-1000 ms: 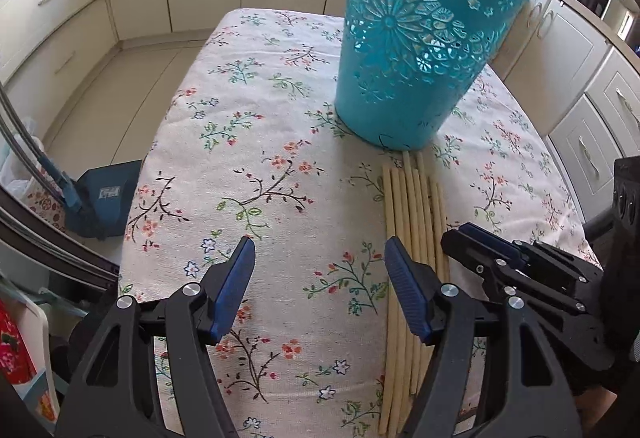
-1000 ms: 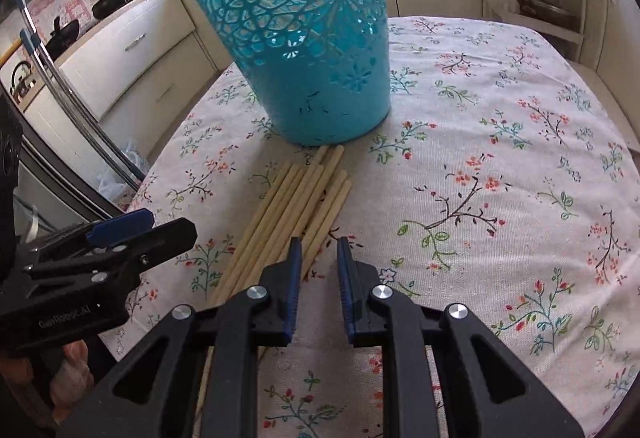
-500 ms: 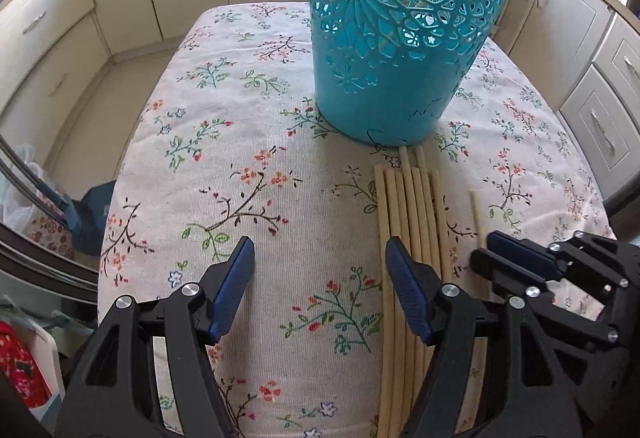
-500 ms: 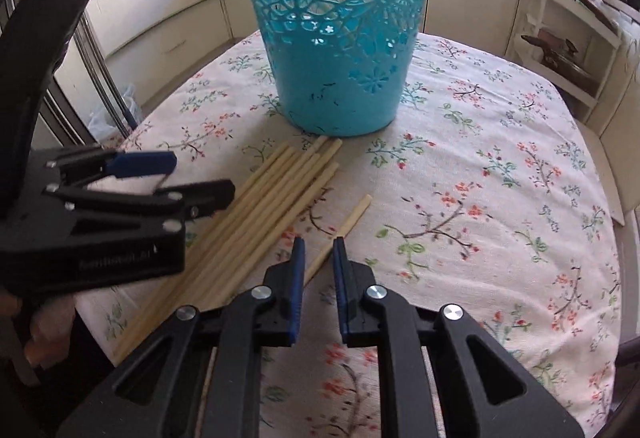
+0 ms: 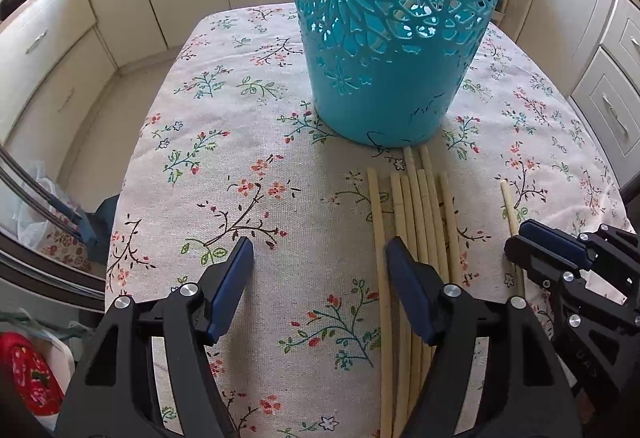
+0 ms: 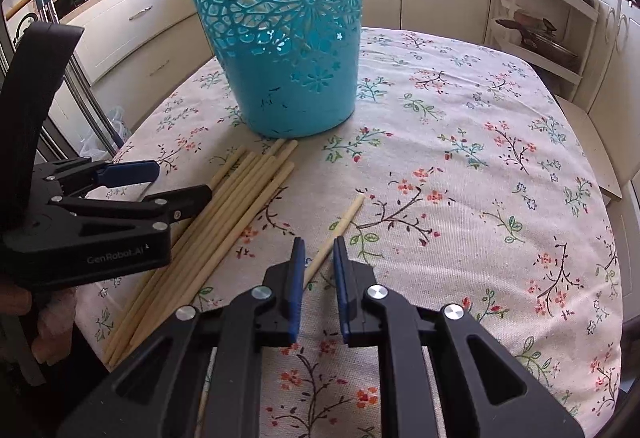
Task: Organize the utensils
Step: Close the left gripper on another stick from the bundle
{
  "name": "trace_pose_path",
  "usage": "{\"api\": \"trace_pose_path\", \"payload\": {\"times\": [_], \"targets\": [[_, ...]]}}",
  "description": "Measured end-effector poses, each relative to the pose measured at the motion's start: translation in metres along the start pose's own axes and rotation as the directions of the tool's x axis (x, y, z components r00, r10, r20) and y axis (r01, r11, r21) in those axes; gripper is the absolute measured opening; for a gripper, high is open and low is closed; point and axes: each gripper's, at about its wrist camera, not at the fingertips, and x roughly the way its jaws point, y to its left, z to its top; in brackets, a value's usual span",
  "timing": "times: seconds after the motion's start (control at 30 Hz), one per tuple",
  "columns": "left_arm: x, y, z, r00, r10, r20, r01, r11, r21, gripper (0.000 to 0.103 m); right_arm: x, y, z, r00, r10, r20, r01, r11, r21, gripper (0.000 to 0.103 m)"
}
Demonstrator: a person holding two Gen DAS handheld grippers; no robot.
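Right tongs (image 6: 317,250), narrow, straddle a lone chopstick (image 6: 345,218) pointing to 1 o'clock, rear end hidden. Left tongs (image 5: 320,254) wide, empty; bundle (image 5: 420,213) cut off below.

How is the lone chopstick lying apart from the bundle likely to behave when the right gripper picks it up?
The lone chopstick looks thin and rigid, so probably stiff and light. Its round, smooth shaft may roll on the tablecloth or pivot between the pads. The right gripper straddles its near part, not its middle, so the far end could droop.

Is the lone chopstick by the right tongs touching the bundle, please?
No, the lone chopstick lies apart from the bundle, bare cloth between them.
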Motion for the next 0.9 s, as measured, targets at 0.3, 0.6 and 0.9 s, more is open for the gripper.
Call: {"api": "trace_pose_path", "payload": {"times": [0.3,0.6,0.9], "targets": [[0.002,-0.006,0.006,0.999,-0.016,0.029,0.016,0.999,0.029,0.037,0.003,0.011,0.004,1.0,-0.004,-0.014,0.002,0.993,-0.114,0.015],[0.002,0.01,0.005,0.995,-0.094,0.012,0.095,0.995,-0.012,0.005,0.003,-0.007,0.01,0.997,0.025,-0.069,-0.031,0.996,-0.086,0.015],[0.006,0.004,0.016,0.997,-0.066,-0.03,0.067,0.997,0.039,0.005,0.006,0.004,0.01,0.998,0.043,-0.048,-0.047,0.997,-0.068,0.013]]}}
